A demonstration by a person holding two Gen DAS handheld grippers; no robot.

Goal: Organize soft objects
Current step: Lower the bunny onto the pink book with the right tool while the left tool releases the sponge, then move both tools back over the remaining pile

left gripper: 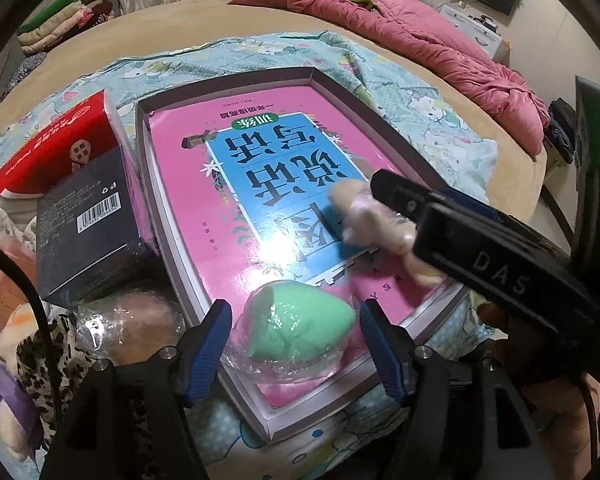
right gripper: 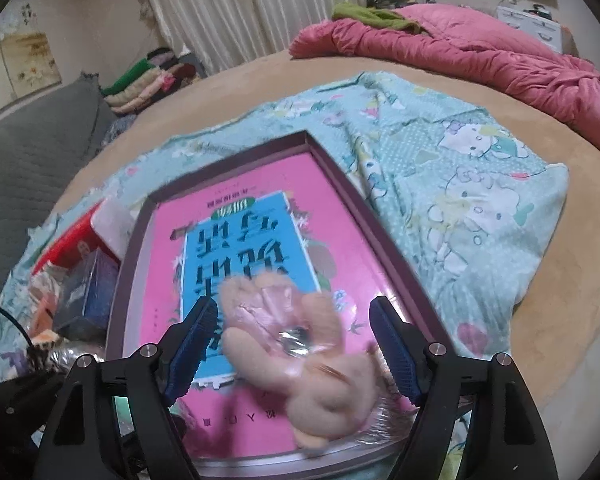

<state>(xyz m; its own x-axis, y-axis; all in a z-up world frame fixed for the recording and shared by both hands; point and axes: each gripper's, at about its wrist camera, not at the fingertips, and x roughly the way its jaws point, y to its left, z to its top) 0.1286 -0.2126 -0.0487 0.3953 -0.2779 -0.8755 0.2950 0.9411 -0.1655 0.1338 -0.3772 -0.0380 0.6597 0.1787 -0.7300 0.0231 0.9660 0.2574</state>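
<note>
A shallow box point(left gripper: 312, 76) with a pink and blue book in it lies on a patterned cloth on the bed. A green and pink soft toy in clear wrap point(left gripper: 300, 328) lies in the box's near end, between the fingers of my left gripper point(left gripper: 296, 344), which is open and apart from it. A beige plush bunny in clear wrap point(right gripper: 300, 356) lies blurred between the open fingers of my right gripper point(right gripper: 292, 344). The bunny point(left gripper: 376, 216) and the right gripper's arm point(left gripper: 480, 248) also show in the left wrist view.
A black box point(left gripper: 88, 232) and a red carton point(left gripper: 56, 148) stand left of the shallow box. A wrapped brown soft object point(left gripper: 136, 320) and other plush items point(left gripper: 16, 332) lie at the near left. A pink quilt point(left gripper: 440, 52) lies at the far right.
</note>
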